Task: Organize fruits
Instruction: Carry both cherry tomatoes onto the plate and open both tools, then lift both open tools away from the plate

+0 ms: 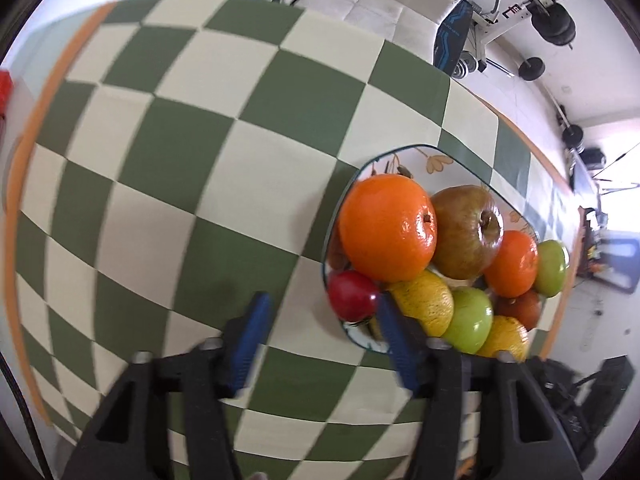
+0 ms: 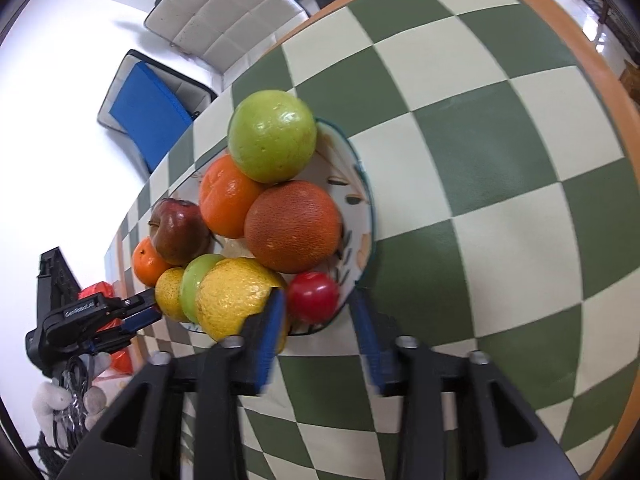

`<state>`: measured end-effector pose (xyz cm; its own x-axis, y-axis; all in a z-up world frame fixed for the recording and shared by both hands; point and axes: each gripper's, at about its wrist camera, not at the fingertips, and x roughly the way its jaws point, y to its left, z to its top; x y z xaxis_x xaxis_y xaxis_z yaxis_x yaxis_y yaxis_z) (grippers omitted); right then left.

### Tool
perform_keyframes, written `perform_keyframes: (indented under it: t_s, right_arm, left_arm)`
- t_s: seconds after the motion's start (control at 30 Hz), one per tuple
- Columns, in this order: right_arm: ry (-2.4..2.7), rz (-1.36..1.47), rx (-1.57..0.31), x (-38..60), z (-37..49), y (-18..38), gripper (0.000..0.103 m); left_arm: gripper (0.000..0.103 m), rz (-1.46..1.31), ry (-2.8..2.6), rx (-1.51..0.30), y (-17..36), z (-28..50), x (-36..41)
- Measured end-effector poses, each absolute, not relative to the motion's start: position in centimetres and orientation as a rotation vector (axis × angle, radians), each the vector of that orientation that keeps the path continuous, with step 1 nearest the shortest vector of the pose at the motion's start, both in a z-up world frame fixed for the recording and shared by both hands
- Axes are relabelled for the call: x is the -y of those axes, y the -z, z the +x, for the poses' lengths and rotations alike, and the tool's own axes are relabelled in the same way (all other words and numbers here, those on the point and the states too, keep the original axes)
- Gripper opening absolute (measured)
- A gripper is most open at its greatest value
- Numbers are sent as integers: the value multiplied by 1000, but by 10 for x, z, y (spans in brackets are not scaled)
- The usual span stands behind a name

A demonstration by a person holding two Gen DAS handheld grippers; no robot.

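Right wrist view: the right gripper [image 2: 318, 322] stands released, its blue fingers straddling a small red fruit [image 2: 313, 297] at the near rim of the plate [image 2: 362, 200], not touching it. Behind it lie yellow, orange and green fruits, piled on the plate. Left wrist view: the left gripper [image 1: 322, 312] is also spread apart, empty, just beside the plate's edge over the checkered tablecloth [image 1: 200, 160].

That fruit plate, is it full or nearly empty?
Full. The plate is piled with fruit, a green apple and orange stacked on others.
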<state>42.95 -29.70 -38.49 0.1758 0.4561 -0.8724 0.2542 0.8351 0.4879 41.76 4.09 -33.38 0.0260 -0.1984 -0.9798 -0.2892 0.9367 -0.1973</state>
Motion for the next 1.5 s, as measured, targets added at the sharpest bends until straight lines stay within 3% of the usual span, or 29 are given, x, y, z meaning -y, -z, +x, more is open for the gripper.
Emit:
perform_keyframes:
  t_s: [0.13, 0.2, 0.37, 1.0, 1.5]
  right_arm:
    - [-99, 505, -1397, 295, 424, 366, 85]
    - [-97, 459, -1374, 293, 420, 356, 87]
    - [-27, 256, -1339, 278, 411, 331, 95]
    - [13, 41, -1201, 237, 365, 251, 98]
    - [-12, 29, -1045, 236, 285, 146, 98]
  left_arm:
    - [74, -293, -83, -1536, 325, 411, -36]
    - [94, -255, -82, -1523, 321, 406, -33]
    - [97, -132, -76, -1449, 298, 388, -20]
    - [97, 11, -66, -1241, 214, 316, 14]
    - [97, 11, 2, -1087, 116, 236, 31]
